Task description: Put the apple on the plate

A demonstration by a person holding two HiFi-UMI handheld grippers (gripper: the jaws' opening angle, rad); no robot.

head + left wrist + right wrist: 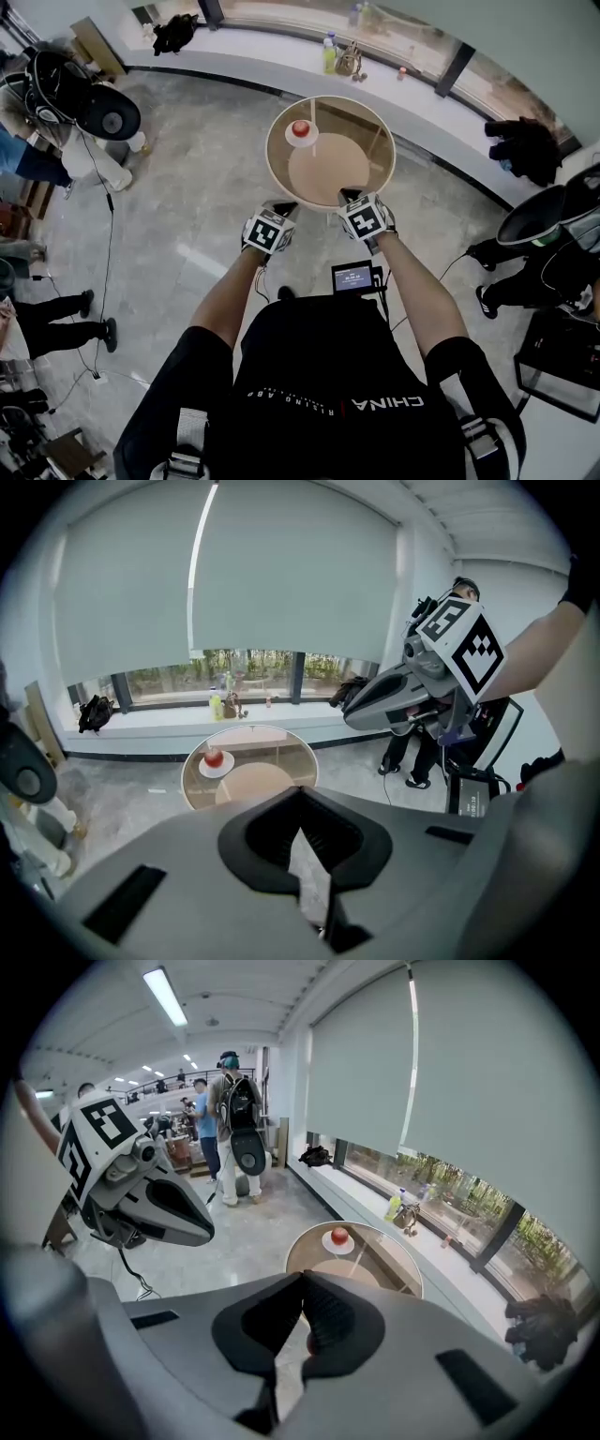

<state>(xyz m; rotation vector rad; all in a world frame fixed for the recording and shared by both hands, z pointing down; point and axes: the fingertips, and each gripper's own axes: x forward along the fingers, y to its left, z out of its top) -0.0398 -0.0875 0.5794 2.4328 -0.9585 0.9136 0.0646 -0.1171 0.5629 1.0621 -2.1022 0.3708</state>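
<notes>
A red apple (301, 128) sits on a small white plate (301, 139) at the far left of a round glass-topped table (375, 127). Both grippers hover side by side over the floor at the table's near edge, well short of the plate. My left gripper (284, 206) has its jaws together with nothing in them, and my right gripper (352, 196) is likewise shut and empty. In the left gripper view, past the closed tips of the left gripper (300, 790), the apple (215, 757) is far ahead. In the right gripper view the right gripper (302, 1276) points toward the apple (339, 1235).
A long white windowsill (281, 52) runs behind the table with bottles (329, 54) and a small bag on it. People stand at the left (56, 314) and right (525, 272). A dark bag (525, 145) lies on the sill at right. Cables trail across the floor.
</notes>
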